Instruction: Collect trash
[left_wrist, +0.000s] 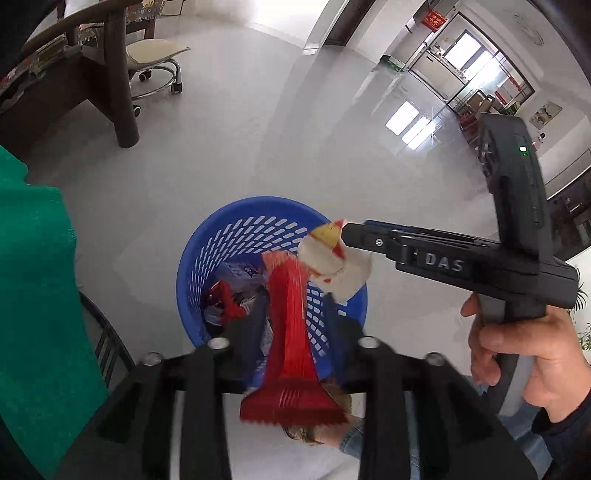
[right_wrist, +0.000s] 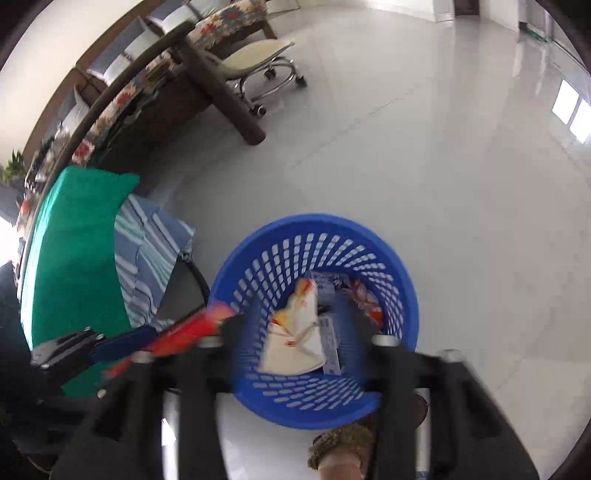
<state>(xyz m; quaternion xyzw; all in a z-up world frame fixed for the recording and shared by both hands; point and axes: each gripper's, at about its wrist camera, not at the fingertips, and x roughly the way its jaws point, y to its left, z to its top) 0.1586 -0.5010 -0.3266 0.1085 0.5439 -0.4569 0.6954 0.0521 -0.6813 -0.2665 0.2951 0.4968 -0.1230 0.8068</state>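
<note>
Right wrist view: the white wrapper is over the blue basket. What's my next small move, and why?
Probably open the jaws of the right gripper fully and let the white wrapper drop. It hangs at the gripper's tips above the opening of the blue basket, where other trash lies. Whether the jaws pinch it is unclear.

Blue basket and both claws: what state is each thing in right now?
Round blue plastic slotted basket: upright, trash already inside.
Red crinkled wrapper: between left claw fingers, over the basket; grip unclear.
White-and-yellow wrapper: at right claw tip, over the basket; grip unclear.
</note>
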